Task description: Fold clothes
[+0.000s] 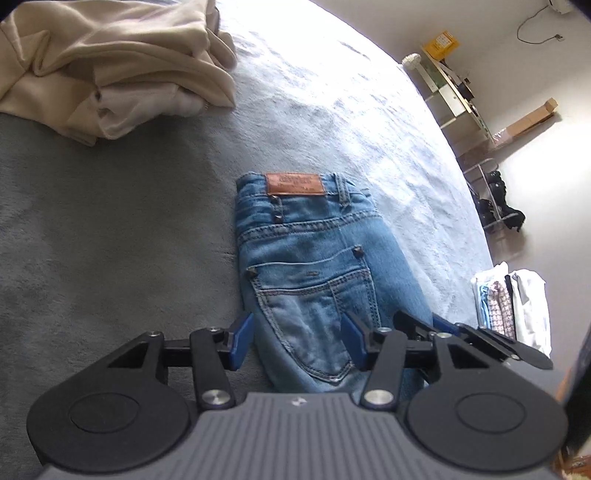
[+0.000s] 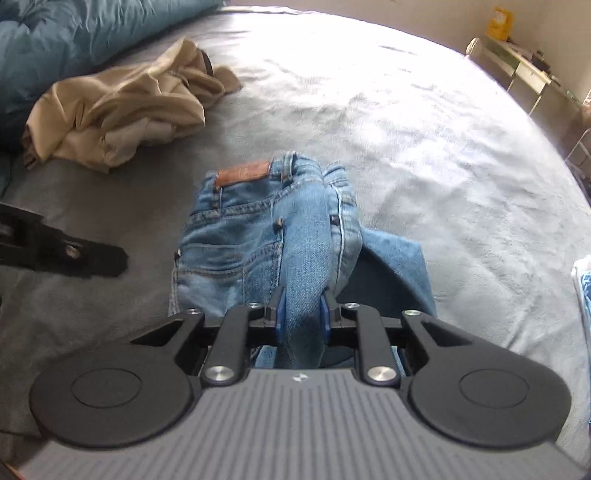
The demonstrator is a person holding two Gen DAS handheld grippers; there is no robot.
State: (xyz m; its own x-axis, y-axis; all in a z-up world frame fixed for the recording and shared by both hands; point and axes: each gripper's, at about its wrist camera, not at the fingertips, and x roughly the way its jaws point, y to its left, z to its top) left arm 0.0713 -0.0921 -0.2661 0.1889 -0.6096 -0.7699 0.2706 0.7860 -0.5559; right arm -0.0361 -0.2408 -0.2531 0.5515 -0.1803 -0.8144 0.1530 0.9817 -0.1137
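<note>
Folded blue jeans (image 1: 314, 266) lie on the grey bedspread, brown leather patch at the far end. They also show in the right wrist view (image 2: 236, 236). My left gripper (image 1: 299, 341) is open, its blue pads spread over the jeans' back pocket, holding nothing. My right gripper (image 2: 301, 314) is shut on a bunched fold of the jeans' denim, lifted a little above the rest. The right gripper (image 1: 461, 332) shows at the jeans' right edge in the left wrist view. The left gripper's finger (image 2: 74, 254) shows at the left in the right wrist view.
A crumpled beige garment (image 1: 118, 70) lies at the far left, also seen in the right wrist view (image 2: 125, 110). A blue duvet (image 2: 74, 33) lies behind it. A stack of folded clothes (image 1: 513, 306) sits at the bed's right edge. Shelves (image 1: 454, 85) stand along the wall.
</note>
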